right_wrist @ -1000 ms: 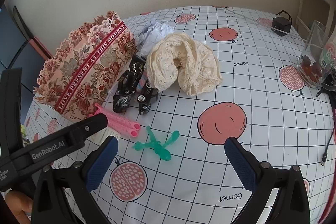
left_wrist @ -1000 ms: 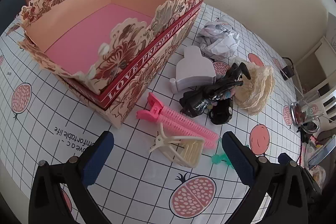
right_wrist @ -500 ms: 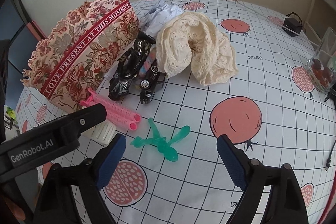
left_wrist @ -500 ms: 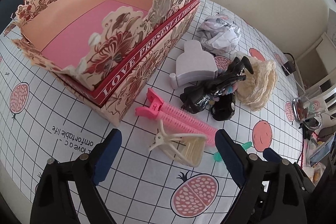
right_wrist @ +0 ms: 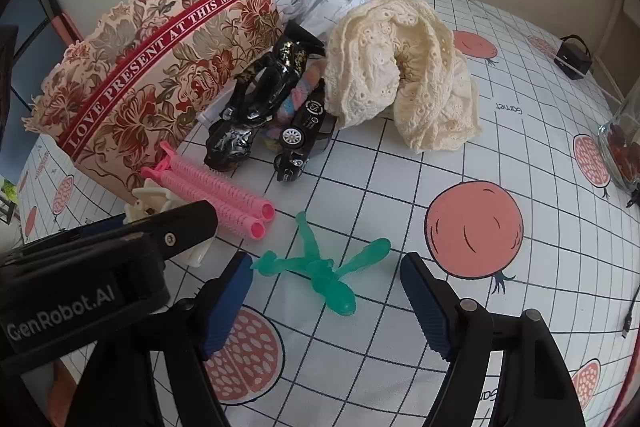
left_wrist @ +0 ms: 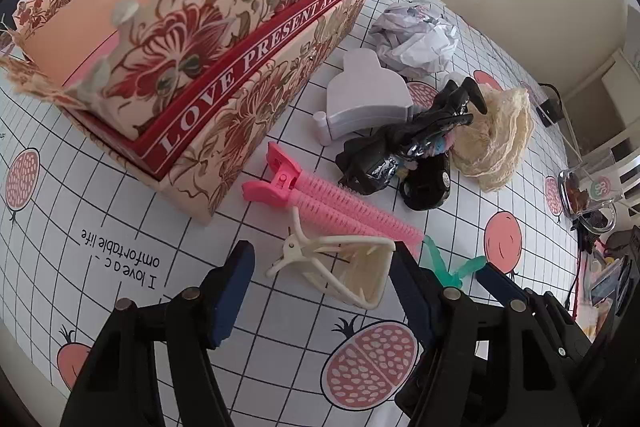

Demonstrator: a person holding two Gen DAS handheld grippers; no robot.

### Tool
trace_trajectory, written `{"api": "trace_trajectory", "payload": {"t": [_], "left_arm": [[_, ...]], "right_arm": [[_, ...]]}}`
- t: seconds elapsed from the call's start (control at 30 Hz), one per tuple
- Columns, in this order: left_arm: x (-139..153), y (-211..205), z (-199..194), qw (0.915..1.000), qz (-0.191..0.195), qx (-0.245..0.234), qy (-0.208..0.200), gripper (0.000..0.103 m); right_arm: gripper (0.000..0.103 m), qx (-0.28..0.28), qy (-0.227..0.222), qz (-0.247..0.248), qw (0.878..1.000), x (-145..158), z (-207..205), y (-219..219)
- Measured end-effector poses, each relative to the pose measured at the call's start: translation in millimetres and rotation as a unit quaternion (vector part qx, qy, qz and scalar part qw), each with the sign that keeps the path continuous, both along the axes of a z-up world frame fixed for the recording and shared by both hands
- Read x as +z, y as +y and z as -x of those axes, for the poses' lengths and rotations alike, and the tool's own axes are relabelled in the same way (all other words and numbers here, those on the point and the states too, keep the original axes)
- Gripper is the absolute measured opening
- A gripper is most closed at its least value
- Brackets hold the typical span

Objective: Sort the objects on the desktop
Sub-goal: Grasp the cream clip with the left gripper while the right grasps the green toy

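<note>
My left gripper (left_wrist: 322, 287) points steeply down at the tablecloth (left_wrist: 132, 239), its jaws closing around the cream hair claw clip (left_wrist: 340, 267). The clip lies on its side between my blue pads: its wide toothed end is at the right pad (left_wrist: 408, 283), seemingly touching it, while the left pad (left_wrist: 234, 291) stands clear of the clip's hinge end. Nothing is gripped yet. Just behind the clip lie the pink roller clip (left_wrist: 320, 203) and the floral box (left_wrist: 224, 75).

My right gripper (right_wrist: 326, 301) is closing too, around the green plastic dragonfly (right_wrist: 320, 267), which lies flat on the cloth. One wingtip just meets my left pad (right_wrist: 230, 301); the right pad (right_wrist: 424, 303) is apart from the other wing. It holds nothing.
</note>
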State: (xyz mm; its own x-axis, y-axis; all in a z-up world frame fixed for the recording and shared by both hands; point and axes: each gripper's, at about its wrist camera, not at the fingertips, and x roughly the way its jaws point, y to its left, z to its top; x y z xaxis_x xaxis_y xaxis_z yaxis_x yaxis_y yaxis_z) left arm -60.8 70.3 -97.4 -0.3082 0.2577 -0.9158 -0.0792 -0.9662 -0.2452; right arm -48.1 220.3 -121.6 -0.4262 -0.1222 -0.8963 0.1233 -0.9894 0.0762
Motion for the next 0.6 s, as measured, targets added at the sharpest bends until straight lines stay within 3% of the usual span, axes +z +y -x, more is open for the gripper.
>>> {"api": "trace_trajectory", "payload": {"t": [0.6], "left_arm": [[-4.8,7.1,-1.9,0.9999,0.01,-0.01,0.006,0.062]], "right_arm": [[0.06,0.039,0.014,-0.024,0.999,2.9,-13.6,-17.4]]}}
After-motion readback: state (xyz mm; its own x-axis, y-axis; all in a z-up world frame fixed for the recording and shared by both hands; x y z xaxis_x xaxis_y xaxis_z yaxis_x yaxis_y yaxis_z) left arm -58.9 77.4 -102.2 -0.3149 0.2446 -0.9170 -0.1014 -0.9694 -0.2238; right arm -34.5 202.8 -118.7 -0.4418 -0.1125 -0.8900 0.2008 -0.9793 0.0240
